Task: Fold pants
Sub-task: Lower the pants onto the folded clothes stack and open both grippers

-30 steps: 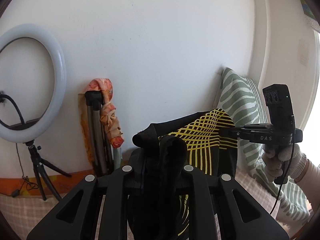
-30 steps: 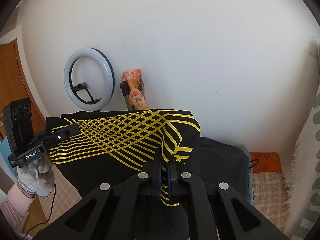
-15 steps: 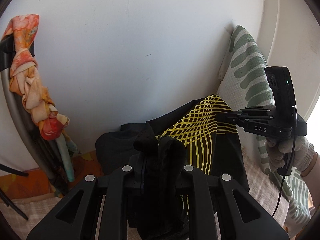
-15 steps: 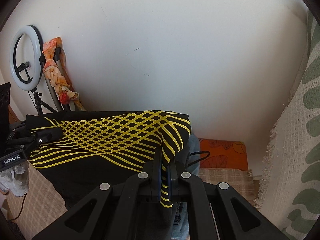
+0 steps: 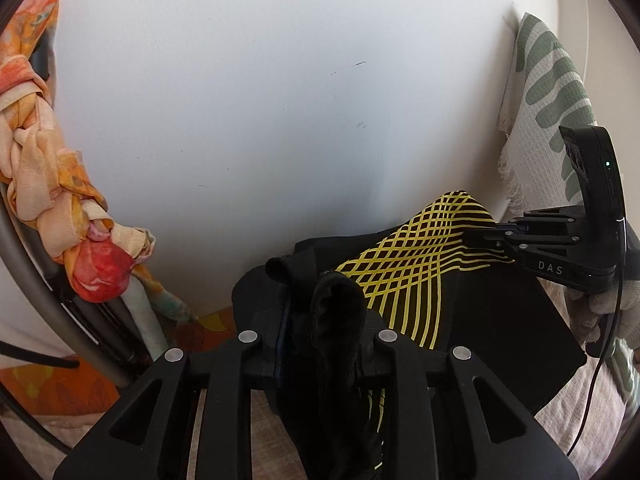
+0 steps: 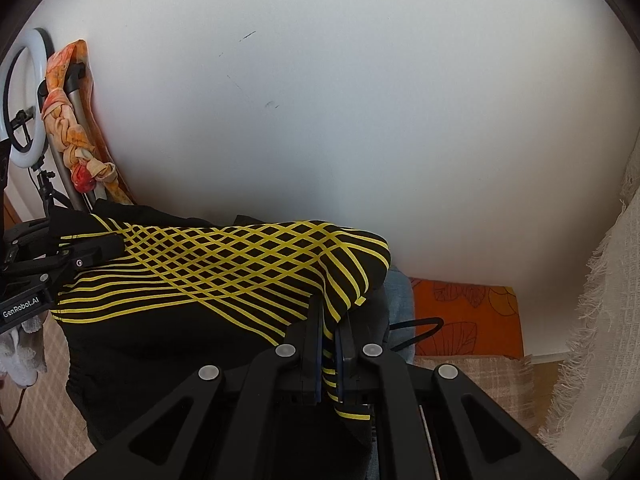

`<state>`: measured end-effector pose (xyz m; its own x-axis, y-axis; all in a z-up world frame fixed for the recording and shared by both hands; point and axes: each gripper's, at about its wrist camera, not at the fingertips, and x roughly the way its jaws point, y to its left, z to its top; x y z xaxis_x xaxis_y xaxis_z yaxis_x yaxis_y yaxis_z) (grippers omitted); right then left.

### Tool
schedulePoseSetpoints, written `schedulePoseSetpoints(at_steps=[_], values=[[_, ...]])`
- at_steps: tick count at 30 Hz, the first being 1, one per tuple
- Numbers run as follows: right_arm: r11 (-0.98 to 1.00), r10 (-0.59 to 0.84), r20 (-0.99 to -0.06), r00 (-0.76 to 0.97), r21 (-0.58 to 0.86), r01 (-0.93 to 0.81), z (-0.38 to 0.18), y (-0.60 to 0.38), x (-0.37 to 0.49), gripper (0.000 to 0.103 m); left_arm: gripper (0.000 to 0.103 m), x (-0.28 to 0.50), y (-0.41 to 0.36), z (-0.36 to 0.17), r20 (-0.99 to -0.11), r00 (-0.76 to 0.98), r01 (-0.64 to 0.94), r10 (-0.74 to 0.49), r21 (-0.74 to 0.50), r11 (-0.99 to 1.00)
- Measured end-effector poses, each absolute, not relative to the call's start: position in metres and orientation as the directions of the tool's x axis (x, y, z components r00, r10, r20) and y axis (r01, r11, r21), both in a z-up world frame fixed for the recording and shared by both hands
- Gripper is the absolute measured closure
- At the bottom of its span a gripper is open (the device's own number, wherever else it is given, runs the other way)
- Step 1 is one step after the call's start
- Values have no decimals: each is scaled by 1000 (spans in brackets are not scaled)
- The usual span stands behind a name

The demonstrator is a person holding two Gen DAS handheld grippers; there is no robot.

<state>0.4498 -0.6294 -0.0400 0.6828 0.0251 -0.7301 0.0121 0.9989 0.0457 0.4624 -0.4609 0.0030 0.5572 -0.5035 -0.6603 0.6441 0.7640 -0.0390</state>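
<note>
Black pants with a yellow lattice print hang stretched between my two grippers close to the white wall. My right gripper is shut on a striped edge of them; in the left wrist view it comes in from the right, held by a gloved hand. My left gripper has a thick bunch of the black cloth filling its gap, and its jaws are opening. The right wrist view has the left gripper at the far left end of the pants. The lower part of the pants droops out of sight.
A scarf-wrapped stand and a ring light stand at the left by the wall. A white throw with green marks hangs at the right. Below lie an orange cushion, a black cable and a checked cover.
Both grippers have sunk and moved closer to the wall, carrying the pants down with them. The ring light has slid out of the left wrist view.
</note>
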Motion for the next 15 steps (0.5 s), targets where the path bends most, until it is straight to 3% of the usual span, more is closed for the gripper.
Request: schedulePoseSetpoints(at_steps=[5,7,8,15], values=[[998,-31,-734,678,14,60,-47,-638,453,96,77,467,-463,0,-655,619,590,-433,24,807],[993,-85,-741,666,-12,114,-50,-643,455,63,76,467,-461,-1,-658,606,596,-447,2,803],[990,-112,-741,662,-25,140,-50,-646,455,60,76,466,-461,-2,-658,612,591,-439,12,807],[984,-140,-712,688,-22,178,-35,-647,435,61,76,449,-455,-2,-661,592,622,-461,11,783]])
